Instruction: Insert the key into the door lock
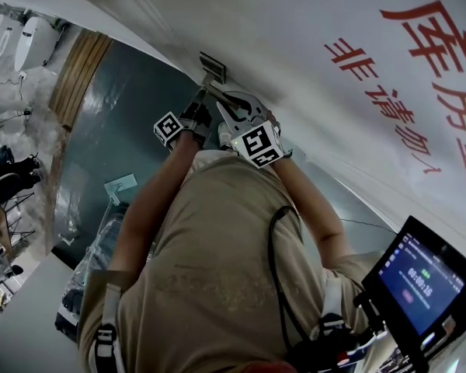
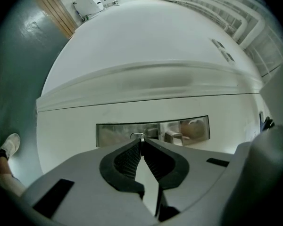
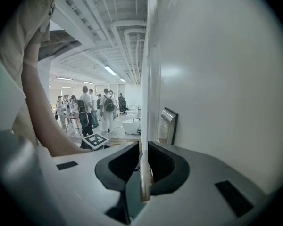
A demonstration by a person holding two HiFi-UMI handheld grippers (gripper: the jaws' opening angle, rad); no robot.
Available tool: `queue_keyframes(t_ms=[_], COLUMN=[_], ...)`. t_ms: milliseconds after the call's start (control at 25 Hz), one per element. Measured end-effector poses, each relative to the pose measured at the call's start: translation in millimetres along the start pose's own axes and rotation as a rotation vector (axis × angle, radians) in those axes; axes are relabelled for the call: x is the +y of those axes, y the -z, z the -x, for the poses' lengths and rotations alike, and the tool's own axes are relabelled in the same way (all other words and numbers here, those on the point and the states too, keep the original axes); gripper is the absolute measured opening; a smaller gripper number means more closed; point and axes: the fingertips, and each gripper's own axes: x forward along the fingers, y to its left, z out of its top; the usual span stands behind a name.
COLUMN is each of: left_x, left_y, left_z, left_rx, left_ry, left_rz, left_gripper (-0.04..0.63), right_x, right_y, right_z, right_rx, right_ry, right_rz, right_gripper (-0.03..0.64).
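The white door [image 1: 318,115] fills the right of the head view, with a metal lock plate [image 1: 212,67] near its edge. In the left gripper view the shiny lock plate [image 2: 188,128] lies straight ahead. My left gripper [image 2: 140,142] is shut on a thin silver key [image 2: 141,139], whose tip is at the keyhole [image 2: 137,135]. My right gripper [image 3: 144,147] is shut on the door's thin white edge [image 3: 147,79], with the lock plate [image 3: 168,125] just to its right. Both grippers, the left [image 1: 204,93] and the right [image 1: 224,99], sit side by side below the plate.
Red characters [image 1: 443,76] are printed on the door. The floor [image 1: 132,107] is dark green. A tablet screen [image 1: 419,274] hangs at my lower right. Beyond the door edge stand several people [image 3: 92,109] and a white tub [image 3: 130,125]. A shoe [image 2: 9,145] shows at far left.
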Motion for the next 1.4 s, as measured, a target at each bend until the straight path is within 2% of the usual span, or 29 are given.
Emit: queue_keyframes(t_ms=[360,720,880,1080,1400], left_x=[3,0,-2,-2,-1], left_y=[-3,6,13,14,12], left_z=[-3,-3,-5,-6,-6], left_rx=[-0.030,-0.068,-0.053,-0.028,-0.042], left_ry=[0.007,0.053,0.066,0.070,0.101], left_rz=[0.012,0.088,0.083,0.042,0.046], left_gripper=[0.034,0.034,0.034,0.034,0.034], right_x=[1,2,4,3,-1], right_y=[2,2,0,1,5], right_z=[-2,-4,-4,-3,1], right_rx=[0.004,0.005,0.007,0.009,0.008], right_ry=[-0.006,-0.011,-0.016,-0.011,-0.001], right_rz=[-0.011,-0.004,-0.002,-0.006,-0.012], right_gripper=[0.061,0.061,0.061,0.061,0.061])
